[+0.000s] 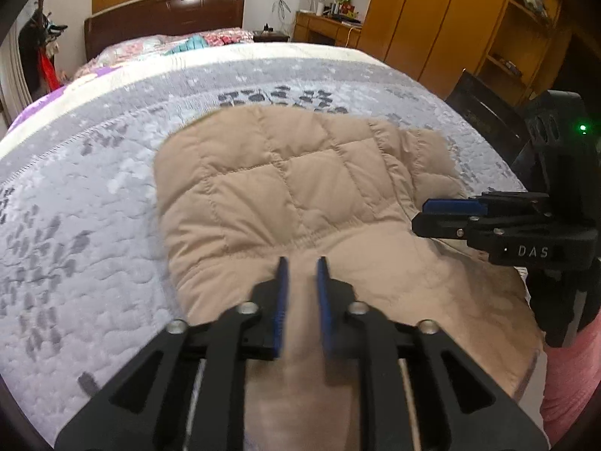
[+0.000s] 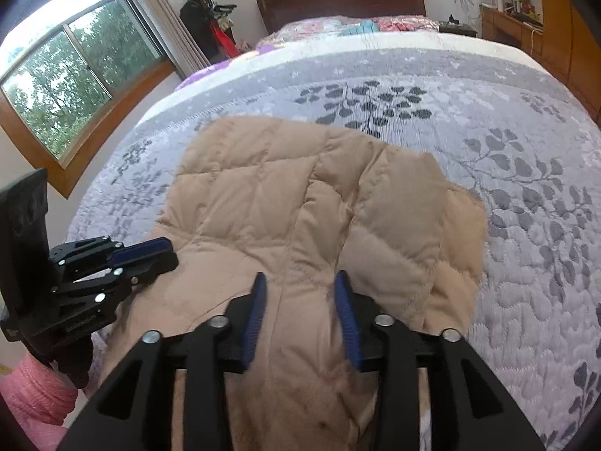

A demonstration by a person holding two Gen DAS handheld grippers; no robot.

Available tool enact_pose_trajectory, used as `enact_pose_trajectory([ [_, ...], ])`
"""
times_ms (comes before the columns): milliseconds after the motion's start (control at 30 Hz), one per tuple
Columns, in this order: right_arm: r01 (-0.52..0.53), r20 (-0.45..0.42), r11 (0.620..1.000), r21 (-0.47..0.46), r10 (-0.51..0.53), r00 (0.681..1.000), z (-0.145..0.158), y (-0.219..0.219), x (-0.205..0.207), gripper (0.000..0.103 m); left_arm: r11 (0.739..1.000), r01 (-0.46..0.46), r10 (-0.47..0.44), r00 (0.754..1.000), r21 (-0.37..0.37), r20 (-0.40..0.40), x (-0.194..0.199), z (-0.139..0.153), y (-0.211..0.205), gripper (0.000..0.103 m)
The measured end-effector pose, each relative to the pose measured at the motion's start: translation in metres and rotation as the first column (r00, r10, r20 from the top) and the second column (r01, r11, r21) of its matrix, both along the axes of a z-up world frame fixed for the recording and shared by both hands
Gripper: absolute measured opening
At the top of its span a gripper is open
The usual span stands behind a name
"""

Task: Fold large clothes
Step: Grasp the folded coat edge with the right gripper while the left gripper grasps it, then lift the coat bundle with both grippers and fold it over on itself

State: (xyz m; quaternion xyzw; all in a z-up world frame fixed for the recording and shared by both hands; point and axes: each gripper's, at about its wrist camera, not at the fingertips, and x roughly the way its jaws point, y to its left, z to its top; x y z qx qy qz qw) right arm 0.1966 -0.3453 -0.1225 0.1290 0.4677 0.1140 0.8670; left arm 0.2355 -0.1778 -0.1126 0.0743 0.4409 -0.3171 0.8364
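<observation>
A tan quilted jacket (image 1: 285, 173) (image 2: 300, 188) lies folded on the bed's grey leaf-patterned cover (image 1: 75, 206) (image 2: 526, 188). My left gripper (image 1: 302, 263) hovers over the jacket's near edge. Its blue pads stand a little apart, with smooth tan fabric showing in the gap and no visible pinch. My right gripper (image 2: 300, 278) is over the same near edge further right, its pads wider apart and the cloth lying flat below them. Each gripper shows in the other's view: the right one (image 1: 419, 216) at the jacket's right side, the left one (image 2: 172, 251) at its left side.
The bed runs back to a dark wooden headboard (image 1: 165, 18) with patterned bedding in front of it. A wooden wardrobe (image 1: 413, 18) and desk (image 1: 326, 28) stand on the right, a window (image 2: 75, 75) and coat rack (image 2: 203, 11) on the left. A pink sleeve (image 2: 33, 387) is behind the left gripper.
</observation>
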Motion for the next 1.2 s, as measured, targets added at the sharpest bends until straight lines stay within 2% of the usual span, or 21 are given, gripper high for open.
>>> enact_pose_trajectory([
  [67,0.004,0.030,1.000,-0.016,-0.004,1.000,0.010,0.000,-0.010,0.047,1.000,-0.005,0.004,0.999,0.015,0.037,-0.011,0.010,0.006,0.037],
  [133,0.010,0.050,1.000,-0.020,-0.009,0.999,0.018,-0.002,-0.019,0.050,1.000,-0.008,0.007,0.998,0.025,0.063,-0.021,0.017,0.012,0.040],
  [267,0.033,0.073,0.999,0.012,-0.033,0.997,0.029,-0.015,-0.035,0.056,0.999,-0.027,0.025,0.998,0.026,0.058,-0.028,0.019,0.028,0.042],
  [333,0.054,0.078,0.998,0.018,-0.055,0.995,0.031,-0.022,-0.042,0.066,0.999,-0.038,0.037,0.998,0.023,0.050,-0.028,0.017,0.037,0.043],
  [367,0.065,0.080,0.998,0.025,-0.067,0.995,0.031,-0.026,-0.045,0.068,0.999,-0.047,0.046,0.998,0.016,0.039,-0.029,0.017,0.043,0.044],
  [433,0.086,0.071,0.995,0.040,-0.089,0.994,0.029,-0.034,-0.050,0.074,0.998,-0.057,0.057,0.998,-0.001,0.020,-0.030,0.017,0.051,0.047],
  [600,0.102,0.040,0.989,0.109,-0.107,0.993,0.019,-0.048,-0.059,0.082,0.997,-0.068,0.068,0.998,-0.027,-0.005,-0.033,0.016,0.066,0.054],
  [800,0.119,-0.004,0.970,0.211,-0.121,0.993,-0.002,-0.062,-0.065,0.086,0.996,-0.074,0.073,0.997,-0.045,-0.024,-0.039,0.009,0.078,0.061],
  [967,0.104,-0.033,0.940,0.325,-0.098,0.995,-0.022,-0.070,-0.067,0.087,0.994,-0.070,0.066,0.996,-0.083,-0.054,-0.040,0.002,0.084,0.068],
  [1200,0.104,-0.066,0.896,0.432,-0.084,0.994,-0.047,-0.075,-0.064,0.089,0.988,-0.056,0.036,0.990,-0.147,-0.135,-0.032,-0.010,0.087,0.072],
])
